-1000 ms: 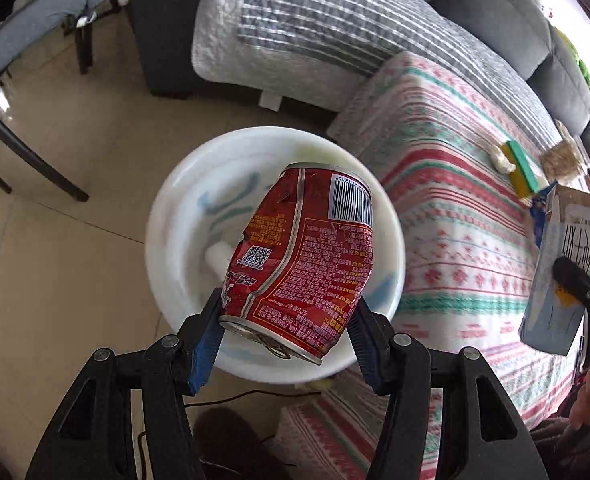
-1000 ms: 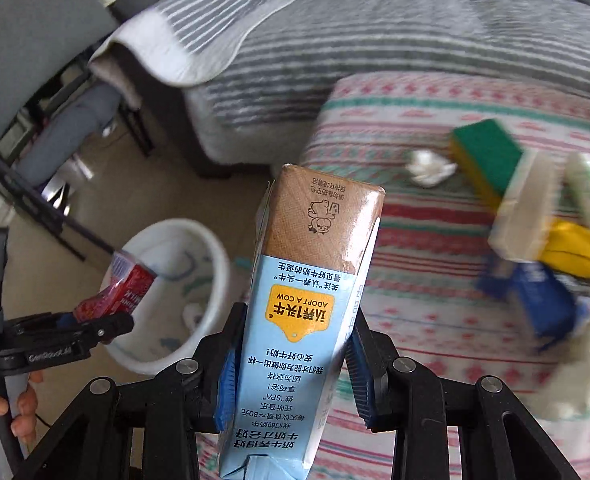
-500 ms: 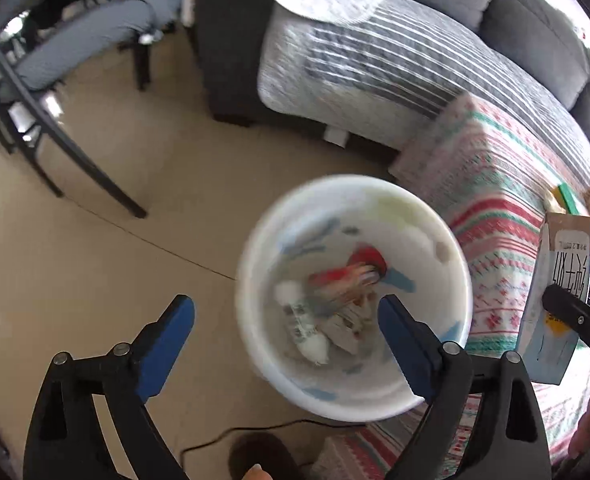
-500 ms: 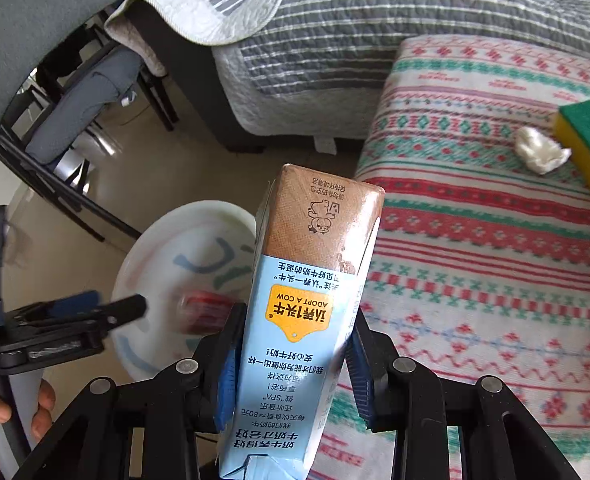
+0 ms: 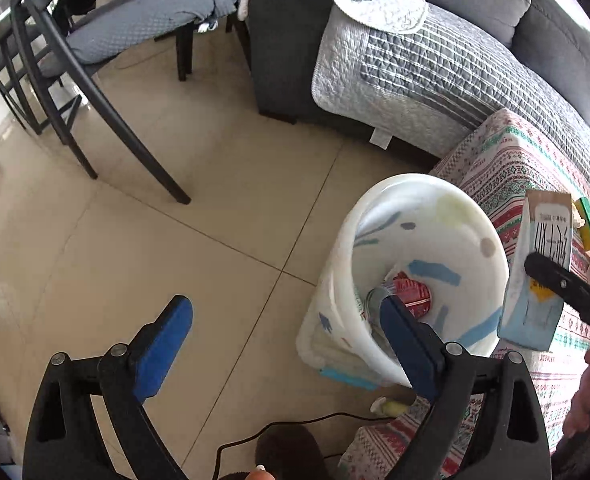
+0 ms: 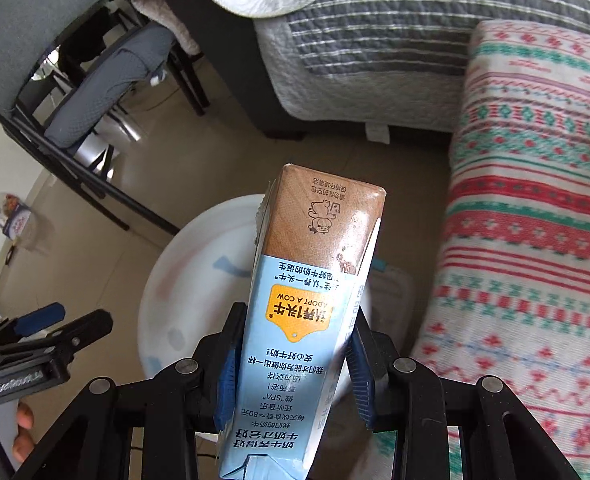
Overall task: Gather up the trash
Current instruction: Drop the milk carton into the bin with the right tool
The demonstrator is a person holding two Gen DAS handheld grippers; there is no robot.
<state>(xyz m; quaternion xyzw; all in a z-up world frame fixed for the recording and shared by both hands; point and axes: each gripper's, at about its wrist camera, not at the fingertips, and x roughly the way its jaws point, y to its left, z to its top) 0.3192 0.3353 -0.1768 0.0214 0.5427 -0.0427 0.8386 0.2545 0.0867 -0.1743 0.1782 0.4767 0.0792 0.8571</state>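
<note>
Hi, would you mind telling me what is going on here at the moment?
A person is clearing trash with handheld tongs. The left tongs have just opened and hang empty beside the white bin; a red can lies inside it. The right tongs grip a blue and brown milk carton over the bin, not yet released. More clutter sits on the patterned tablecloth.

- I see the can (image 5: 411, 294) lying in the bin (image 5: 379, 200), which stands on the floor just beside the covered table (image 5: 507, 156).
- The sofa (image 5: 427, 60) is behind both.
</note>
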